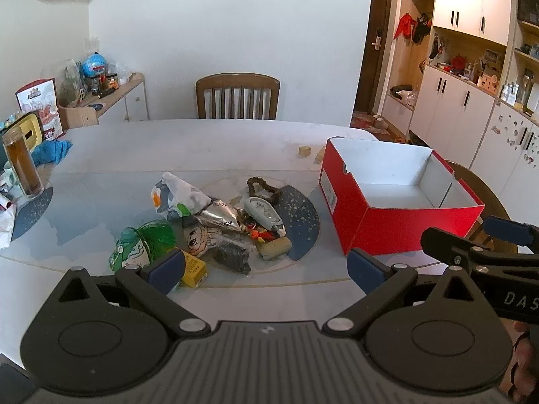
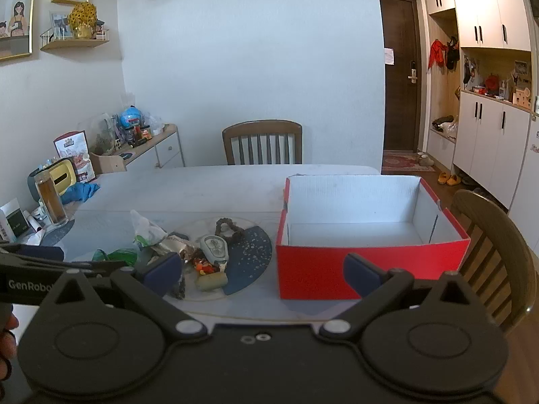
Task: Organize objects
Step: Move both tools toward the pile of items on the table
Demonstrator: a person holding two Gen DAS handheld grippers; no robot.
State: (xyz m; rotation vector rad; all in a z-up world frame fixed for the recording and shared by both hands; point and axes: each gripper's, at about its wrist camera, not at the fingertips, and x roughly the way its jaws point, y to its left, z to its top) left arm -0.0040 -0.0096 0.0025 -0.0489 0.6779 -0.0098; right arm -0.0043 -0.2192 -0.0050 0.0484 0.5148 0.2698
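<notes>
A pile of small objects lies mid-table: a green-haired doll point(image 1: 141, 245), a yellow box point(image 1: 193, 269), a silver foil packet point(image 1: 219, 219), a pale oval clock point(image 1: 262, 212) point(image 2: 214, 247), a brown bead bracelet point(image 1: 264, 188) point(image 2: 229, 229), a black lump point(image 1: 234, 257) and a beige roll point(image 1: 274, 249) point(image 2: 212, 281). An open red box point(image 1: 397, 225) point(image 2: 363, 269) with a white, empty inside stands to the right. My left gripper point(image 1: 266, 269) is open and empty just short of the pile. My right gripper point(image 2: 262, 274) is open and empty before the red box.
A tall glass of brown drink point(image 1: 22, 165) point(image 2: 50, 202), a blue cloth point(image 1: 50, 151) and packets sit at the table's left edge. A small tape roll point(image 1: 305, 151) lies behind the box. Wooden chairs stand at the far side point(image 1: 237, 96) and at the right point(image 2: 495, 252).
</notes>
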